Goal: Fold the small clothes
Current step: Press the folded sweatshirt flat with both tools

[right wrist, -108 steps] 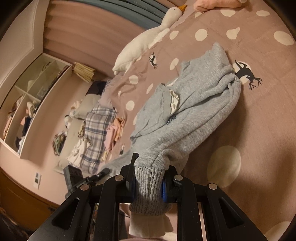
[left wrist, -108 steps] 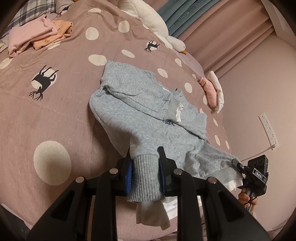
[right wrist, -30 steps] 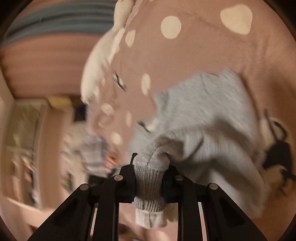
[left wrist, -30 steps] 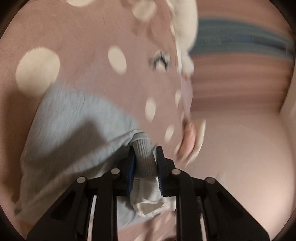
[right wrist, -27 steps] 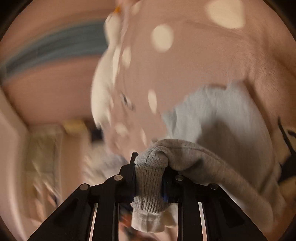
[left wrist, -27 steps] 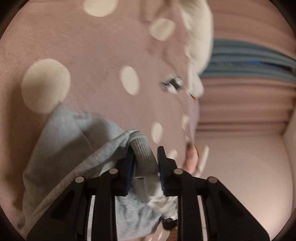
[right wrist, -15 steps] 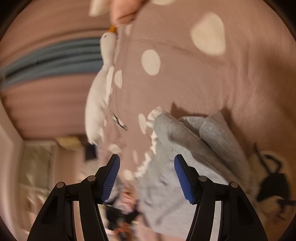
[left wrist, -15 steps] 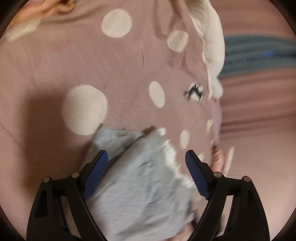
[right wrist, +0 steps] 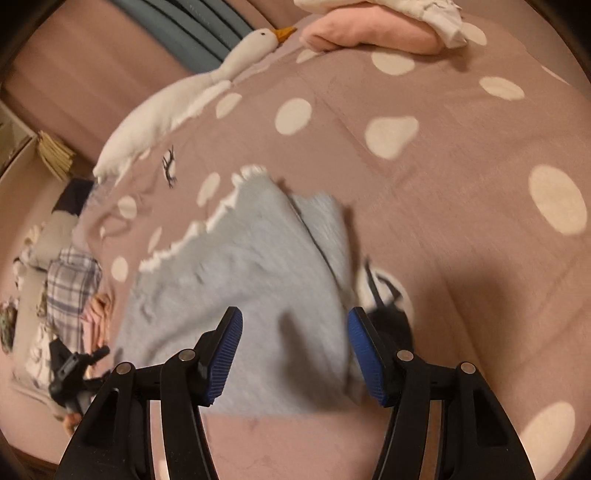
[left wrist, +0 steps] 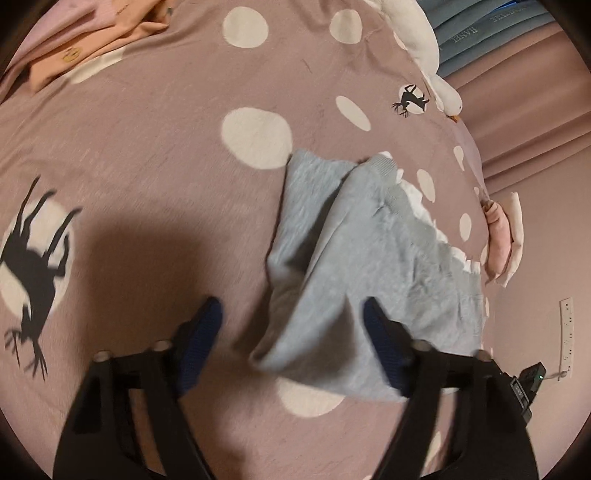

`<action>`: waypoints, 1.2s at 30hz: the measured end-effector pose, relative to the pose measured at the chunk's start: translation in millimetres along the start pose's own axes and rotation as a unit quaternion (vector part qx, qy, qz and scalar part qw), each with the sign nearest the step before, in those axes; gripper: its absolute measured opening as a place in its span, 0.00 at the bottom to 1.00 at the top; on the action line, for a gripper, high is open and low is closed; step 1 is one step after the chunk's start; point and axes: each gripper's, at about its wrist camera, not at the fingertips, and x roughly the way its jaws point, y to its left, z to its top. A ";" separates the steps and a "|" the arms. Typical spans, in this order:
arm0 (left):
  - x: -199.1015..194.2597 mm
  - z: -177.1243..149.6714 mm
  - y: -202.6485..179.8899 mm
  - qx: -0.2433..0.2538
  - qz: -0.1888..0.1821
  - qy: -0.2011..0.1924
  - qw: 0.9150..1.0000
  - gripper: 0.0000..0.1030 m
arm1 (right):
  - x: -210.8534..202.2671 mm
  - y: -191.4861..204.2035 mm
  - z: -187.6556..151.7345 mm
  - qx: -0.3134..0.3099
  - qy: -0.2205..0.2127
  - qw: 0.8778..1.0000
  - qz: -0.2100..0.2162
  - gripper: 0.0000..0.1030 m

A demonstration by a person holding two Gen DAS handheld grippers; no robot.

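Observation:
A grey child's sweatshirt point(left wrist: 369, 254) with a white frilled hem lies folded over on the pink dotted bedspread point(left wrist: 147, 166). It also shows in the right wrist view point(right wrist: 258, 266). My left gripper point(left wrist: 293, 332) is open and empty, above the garment's near left edge. My right gripper point(right wrist: 293, 350) is open and empty, above the garment's near edge. The left gripper point(right wrist: 74, 365) shows at the lower left of the right wrist view.
A white plush goose point(right wrist: 177, 107) lies along the far side of the bed. Folded pink and white clothes point(right wrist: 373, 26) sit near the bed's edge. A pink and orange pile point(left wrist: 74, 40) lies at the far left. A plaid cloth point(right wrist: 70, 288) lies further off.
Both grippers carried the ribbed hem forward over the sweatshirt, then opened and let it go. Since half a second ago both have pulled back toward me, open.

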 end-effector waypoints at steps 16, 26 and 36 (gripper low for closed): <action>7.5 -10.1 -10.9 0.041 0.061 0.002 0.997 0.44 | -1.1 -4.6 -26.6 -0.033 0.046 0.998 -0.025 0.04; -30.6 -14.6 -42.9 0.105 0.092 -0.058 0.989 0.42 | -28.8 30.9 -32.3 -0.144 0.008 0.986 -0.079 0.02; 33.3 -25.9 -105.1 0.197 0.081 -0.002 0.977 0.42 | 61.2 161.4 -29.7 -0.256 0.063 0.965 0.011 0.02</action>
